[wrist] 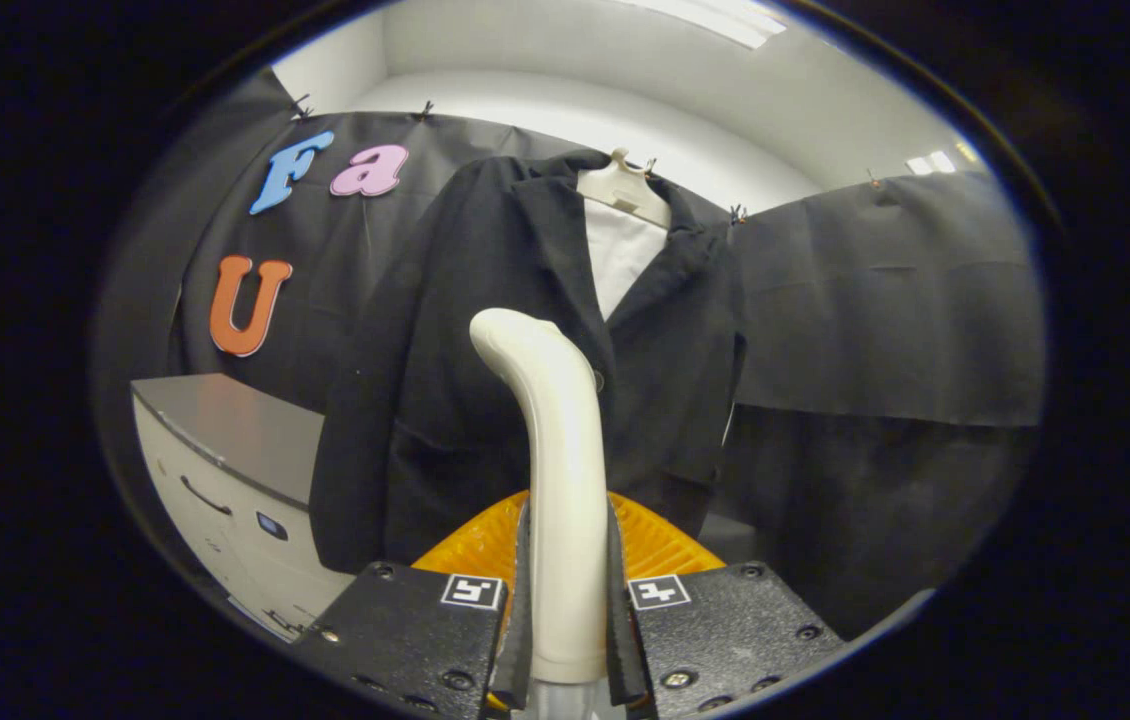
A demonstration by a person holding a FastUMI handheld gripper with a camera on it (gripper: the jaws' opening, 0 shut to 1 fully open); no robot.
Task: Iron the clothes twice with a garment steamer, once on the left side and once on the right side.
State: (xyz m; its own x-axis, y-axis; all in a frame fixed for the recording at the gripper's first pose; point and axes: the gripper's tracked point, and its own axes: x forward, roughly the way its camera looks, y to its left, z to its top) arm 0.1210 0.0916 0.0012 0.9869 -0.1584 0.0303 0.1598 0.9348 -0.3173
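My gripper (566, 600) clamped on cream plastic curved steamer handle (555, 450), both fingers pressing. Black hanging jacket (465, 330) just ahead on white hanger (625, 190). Approach step, I judge (pass apparently not begun); next: bring head onto one front panel.

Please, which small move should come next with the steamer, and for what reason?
Probably bring the steamer forward to the jacket, toward one front panel. The gripper is shut on the steamer's handle, both fingers pressing it, and its curved head points at the jacket hanging on its hanger. How near the head already is cannot be told.
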